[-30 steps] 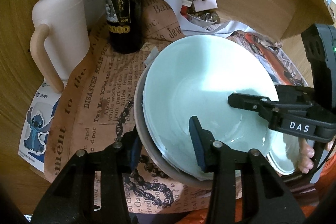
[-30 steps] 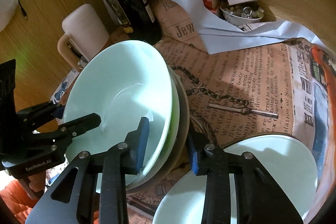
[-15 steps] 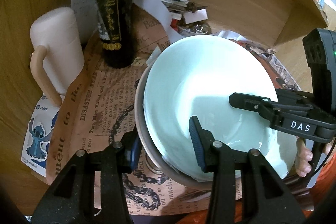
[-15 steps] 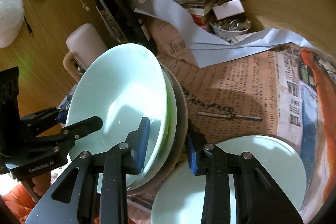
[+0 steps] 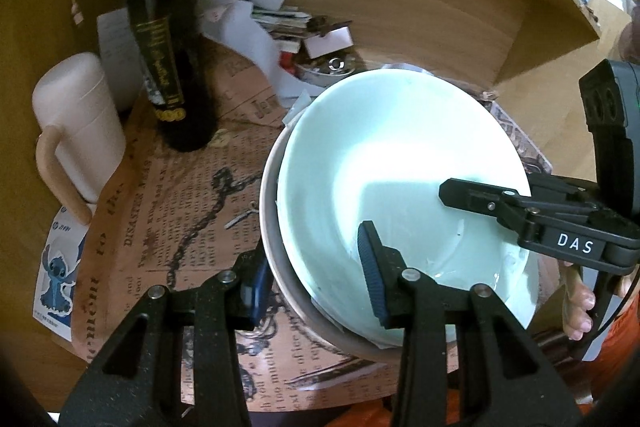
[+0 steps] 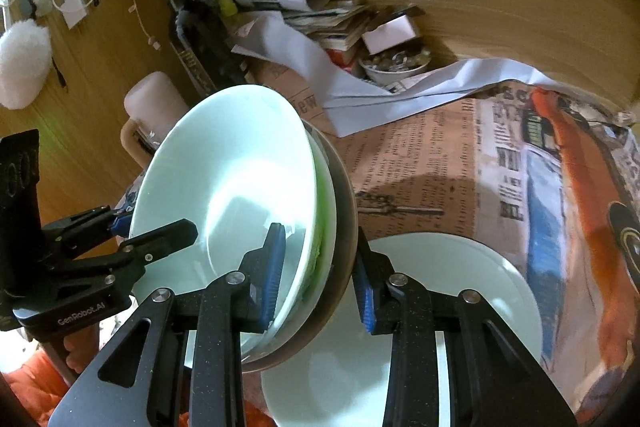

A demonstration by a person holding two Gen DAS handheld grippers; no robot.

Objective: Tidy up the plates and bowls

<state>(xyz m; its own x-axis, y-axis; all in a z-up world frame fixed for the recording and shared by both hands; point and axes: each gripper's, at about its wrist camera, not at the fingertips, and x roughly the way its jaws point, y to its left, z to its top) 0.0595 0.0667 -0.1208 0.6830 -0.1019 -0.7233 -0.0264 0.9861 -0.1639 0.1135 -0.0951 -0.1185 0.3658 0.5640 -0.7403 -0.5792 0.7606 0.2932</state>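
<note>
A stack of bowls (image 5: 400, 163) is gripped at opposite rims, the left gripper (image 5: 316, 287) and right gripper (image 6: 318, 277) each having its jaws narrowly closed on it. A pale plate (image 6: 448, 307) is seen beneath on the papered desk (image 6: 440, 163)

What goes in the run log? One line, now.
left gripper: shut on bowl stack | right gripper: shut on bowl stack | stack: tilted, off table | plate: underneath

Nested bowls (image 6: 240, 187): count under the pale top bowl unclear; only rim edges show, undersides hidden.
Flat plate (image 6: 460, 291), beside the bowls: near part cut off by the frame edge and covered by the right claw (image 6: 320, 279).
Bottle (image 5: 164, 67), behind the bowls: label too blurred to read.
Small dish (image 6: 394, 67), beyond the bowls: contents too small to tell.
</note>
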